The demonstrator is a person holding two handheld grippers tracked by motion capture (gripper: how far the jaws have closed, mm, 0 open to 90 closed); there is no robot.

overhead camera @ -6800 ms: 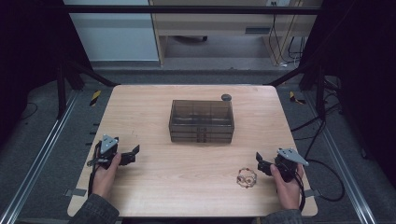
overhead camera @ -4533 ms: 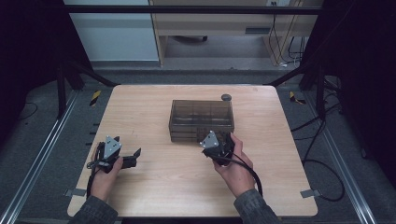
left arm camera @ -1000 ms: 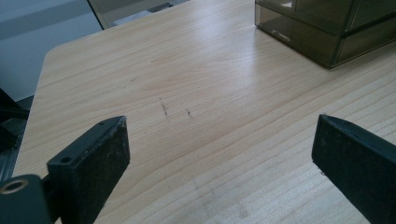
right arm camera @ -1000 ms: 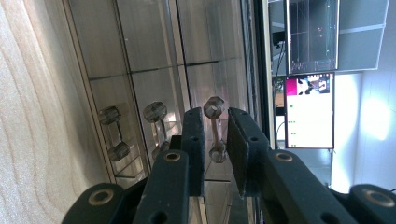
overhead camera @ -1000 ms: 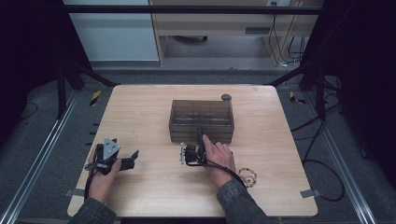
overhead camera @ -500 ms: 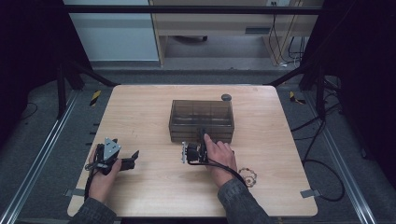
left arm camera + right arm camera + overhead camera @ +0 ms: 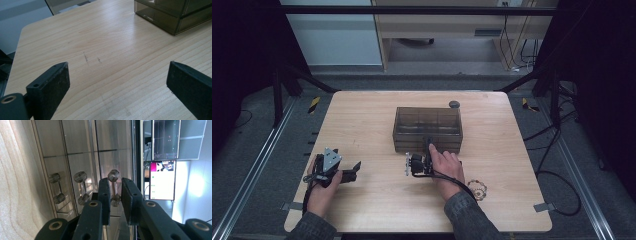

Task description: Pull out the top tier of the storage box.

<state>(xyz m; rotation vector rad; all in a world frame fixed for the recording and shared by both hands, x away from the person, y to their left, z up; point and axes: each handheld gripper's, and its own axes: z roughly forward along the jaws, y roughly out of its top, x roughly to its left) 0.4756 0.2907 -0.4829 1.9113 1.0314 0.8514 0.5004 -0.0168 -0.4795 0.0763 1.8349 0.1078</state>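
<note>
1. The smoky, see-through plastic drawer box (image 7: pixel 428 130) sits centre frame in the high view on a pale wood-grain table (image 7: pixel 362 120); it is squat and rectangular, with flat drawer fronts.
2. In the right gripper view, a clear bar handle (image 7: pixel 114 187) with faceted end knobs stands between the matte black jaws of the right gripper (image 7: pixel 115 195). The jaws are drawn nearly together around it; contact cannot be told.
3. Two more handles (image 7: pixel 80 187) show to the left of it in that frame.
4. The left gripper (image 7: pixel 353 171) rests lower left in the high view, jaws spread wide over bare wood.
5. A beaded ring (image 7: pixel 476 189) lies lower right, well apart from the box.
</note>
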